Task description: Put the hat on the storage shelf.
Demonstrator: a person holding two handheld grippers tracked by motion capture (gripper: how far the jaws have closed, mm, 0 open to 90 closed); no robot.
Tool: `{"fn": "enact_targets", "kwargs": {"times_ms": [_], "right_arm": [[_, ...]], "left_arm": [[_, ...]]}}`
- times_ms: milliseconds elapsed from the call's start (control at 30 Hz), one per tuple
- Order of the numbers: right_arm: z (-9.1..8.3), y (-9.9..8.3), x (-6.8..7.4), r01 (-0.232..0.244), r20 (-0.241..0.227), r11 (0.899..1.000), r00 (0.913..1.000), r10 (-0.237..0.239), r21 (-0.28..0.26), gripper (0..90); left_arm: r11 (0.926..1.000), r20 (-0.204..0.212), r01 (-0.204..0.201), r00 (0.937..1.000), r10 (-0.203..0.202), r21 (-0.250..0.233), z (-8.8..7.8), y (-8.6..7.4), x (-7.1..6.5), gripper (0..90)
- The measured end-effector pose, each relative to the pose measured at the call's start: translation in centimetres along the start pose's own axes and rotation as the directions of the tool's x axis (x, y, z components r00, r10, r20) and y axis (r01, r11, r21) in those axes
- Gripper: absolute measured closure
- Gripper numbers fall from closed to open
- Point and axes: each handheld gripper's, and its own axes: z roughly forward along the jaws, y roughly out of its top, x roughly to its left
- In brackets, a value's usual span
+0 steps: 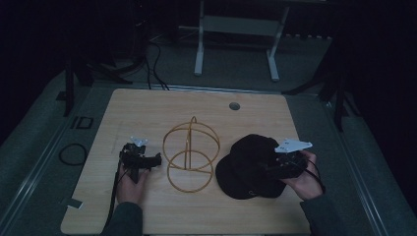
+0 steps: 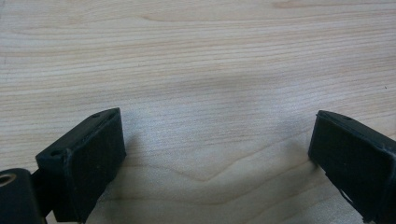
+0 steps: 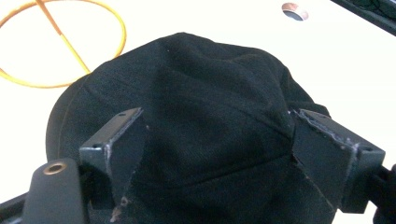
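A black cap (image 1: 246,164) lies on the wooden table (image 1: 147,108) at the right, its brim toward the front left. My right gripper (image 1: 269,169) reaches in from the cap's right side. In the right gripper view the jaws stand wide apart, one on each side of the cap's crown (image 3: 201,107), and the right gripper (image 3: 219,116) is open. A gold wire stand (image 1: 189,152) made of hoops sits mid-table, left of the cap, and its hoop (image 3: 70,46) shows beyond the cap. Left of the stand my left gripper (image 1: 158,160) rests near the table; it (image 2: 217,119) is open over bare wood.
A round cable hole (image 1: 234,105) sits in the table's far part. Beyond the table stands a white desk frame (image 1: 199,49). A cable loop (image 1: 74,154) lies on the floor at the left. The table's front edge is near my forearms.
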Motion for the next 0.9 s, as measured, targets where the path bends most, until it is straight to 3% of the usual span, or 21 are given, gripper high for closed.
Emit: {"fn": "enact_targets", "kwargs": {"times_ms": [333, 900], "right_arm": [[0.8, 1.1, 0.1, 0.059, -0.005, 0.998, 0.9982, -0.059, 0.037, 16.1], [2.3, 2.5, -0.2, 0.096, -0.024, 0.992, 0.9953, -0.094, 0.087, 14.8]], "left_arm": [[1.0000, 0.000, 0.000, 1.0000, 0.000, 0.000, 0.0, 0.0, 0.0, 3.4], [1.0000, 0.001, 0.000, 1.0000, 0.000, 0.000, 0.0, 0.0, 0.0, 3.4]]}}
